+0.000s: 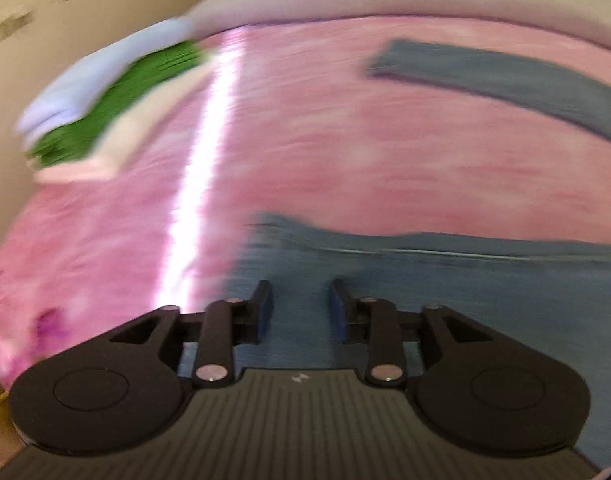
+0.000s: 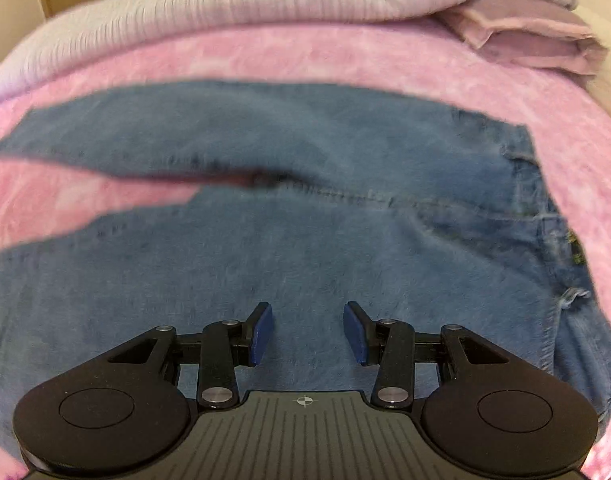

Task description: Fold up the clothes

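Blue jeans (image 2: 305,240) lie spread flat on a pink blanket (image 2: 289,56), both legs pointing left and the waistband at the right. My right gripper (image 2: 308,334) hovers over the near leg, open, with nothing between its blue pads. In the blurred left wrist view, my left gripper (image 1: 302,312) is open above the hem end of the near leg (image 1: 385,272), nothing held. The far leg (image 1: 505,80) stretches across the upper right.
A stack of folded clothes, light blue, green and white (image 1: 105,112), sits at the blanket's far left. A folded grey-lilac cover (image 2: 265,0) runs along the back, with a folded mauve cloth (image 2: 537,40) at the back right. A beige wall (image 1: 45,20) stands behind.
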